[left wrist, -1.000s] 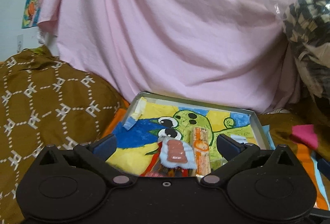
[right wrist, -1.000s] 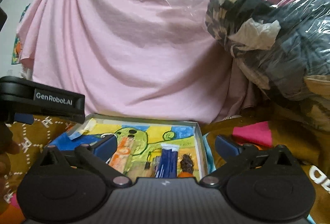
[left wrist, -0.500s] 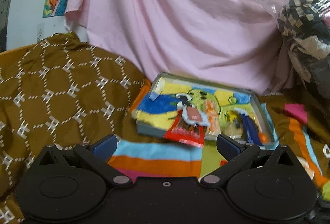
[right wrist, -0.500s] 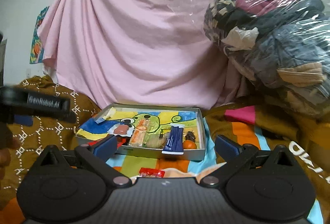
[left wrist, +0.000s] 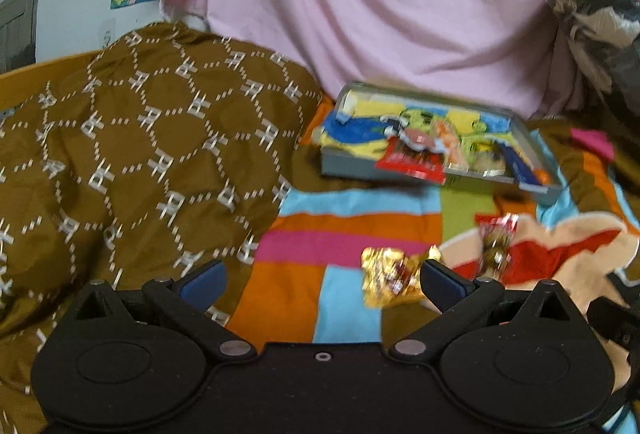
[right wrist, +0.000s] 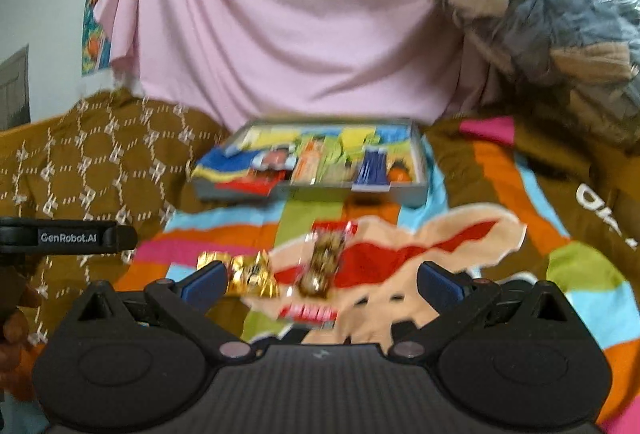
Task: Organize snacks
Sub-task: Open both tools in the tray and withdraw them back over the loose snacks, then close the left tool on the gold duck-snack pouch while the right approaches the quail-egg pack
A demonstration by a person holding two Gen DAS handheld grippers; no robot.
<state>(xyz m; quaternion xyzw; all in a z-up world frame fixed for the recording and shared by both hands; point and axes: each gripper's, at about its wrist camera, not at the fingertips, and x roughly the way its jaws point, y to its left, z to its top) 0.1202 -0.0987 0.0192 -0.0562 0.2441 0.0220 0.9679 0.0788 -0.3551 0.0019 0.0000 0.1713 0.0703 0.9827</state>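
"GenRobot.AI" on the left gripper [right wrist: 68,237] beside gold-wrapped snack [right wrist: 250,274].

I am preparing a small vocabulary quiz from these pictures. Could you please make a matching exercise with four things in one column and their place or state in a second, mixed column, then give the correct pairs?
Things:
1. gold-wrapped snack
2. blue packet
3. red packet
4. left gripper

Place or state:
A. hangs over the front edge of the grey tray
B. open, holding nothing
C. on the striped blanket, outside the tray
D. in the tray, near its right end

Pairs: 1-C, 2-D, 3-A, 4-B
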